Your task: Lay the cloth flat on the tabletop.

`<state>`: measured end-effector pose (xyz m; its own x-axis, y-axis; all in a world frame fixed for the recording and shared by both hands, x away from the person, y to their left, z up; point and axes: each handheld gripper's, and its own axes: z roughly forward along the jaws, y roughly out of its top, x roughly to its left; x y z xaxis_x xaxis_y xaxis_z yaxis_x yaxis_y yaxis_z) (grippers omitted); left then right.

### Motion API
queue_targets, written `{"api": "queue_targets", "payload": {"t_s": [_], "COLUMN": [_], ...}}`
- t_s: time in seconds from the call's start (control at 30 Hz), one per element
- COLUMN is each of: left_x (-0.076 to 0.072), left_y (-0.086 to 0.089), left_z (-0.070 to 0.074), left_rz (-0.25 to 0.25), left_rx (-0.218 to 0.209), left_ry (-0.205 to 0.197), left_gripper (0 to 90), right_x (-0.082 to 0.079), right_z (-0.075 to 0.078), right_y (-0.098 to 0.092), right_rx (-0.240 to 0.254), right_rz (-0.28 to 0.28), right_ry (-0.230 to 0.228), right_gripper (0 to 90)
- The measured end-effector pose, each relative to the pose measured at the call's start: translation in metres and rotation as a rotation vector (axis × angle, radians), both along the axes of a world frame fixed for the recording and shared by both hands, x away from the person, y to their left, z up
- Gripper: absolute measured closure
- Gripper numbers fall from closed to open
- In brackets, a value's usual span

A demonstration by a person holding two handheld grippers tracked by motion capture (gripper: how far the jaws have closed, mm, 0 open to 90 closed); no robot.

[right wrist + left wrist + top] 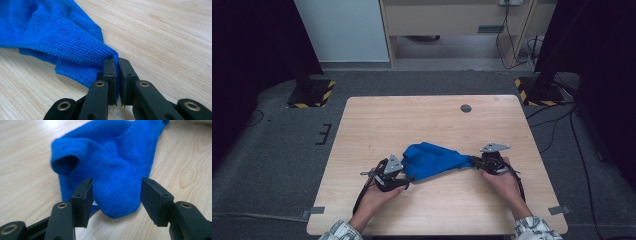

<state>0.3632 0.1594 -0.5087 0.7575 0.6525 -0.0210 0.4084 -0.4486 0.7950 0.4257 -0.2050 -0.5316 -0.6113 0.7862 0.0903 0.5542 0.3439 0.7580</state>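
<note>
A blue microfibre cloth [432, 159] lies crumpled on the wooden table [432, 120] between both hands. My right gripper [117, 82] is shut on the cloth's [62, 37] right corner, with the fabric pinched between its pads. In the high view that gripper [476, 161] sits at the cloth's right end. My left gripper [116, 195] is open, its jaws standing apart either side of the rounded near corner of the cloth [112, 165] without pressing it. Seen from above, the left gripper [404, 176] is at the cloth's lower left edge.
A small dark round grommet [466, 108] sits near the table's far edge. Stand bases with yellow-black striped tape [312, 95] [537, 92] rest on the grey floor beyond the far corners. Cables run on the floor at the right.
</note>
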Motion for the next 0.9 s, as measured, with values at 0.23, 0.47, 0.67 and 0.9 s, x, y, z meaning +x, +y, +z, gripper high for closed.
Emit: {"api": "queue_targets", "payload": {"t_s": [0.23,0.47,0.67,0.9], "left_x": [0.000,0.005,0.007,0.009], "left_y": [-0.011,-0.009,-0.006,-0.003], "left_z": [-0.014,-0.019,-0.017,-0.011], "left_rz": [-0.024,0.001,0.017,0.024], "left_rx": [0.058,0.069,0.113,0.101], "left_ry": [0.037,0.046,0.016,0.018], "left_gripper": [31.7,32.2,61.6,83.0], "right_x": [-0.001,-0.003,-0.004,-0.006], "right_z": [0.000,0.001,0.003,0.005], "right_y": [-0.001,-0.002,-0.002,-0.002], "right_rx": [0.007,0.021,0.033,0.043], "right_rz": [-0.005,-0.011,-0.009,-0.004], "right_ry": [0.004,0.002,0.002,-0.006], "right_gripper": [84.4,83.7,83.8,80.4]}}
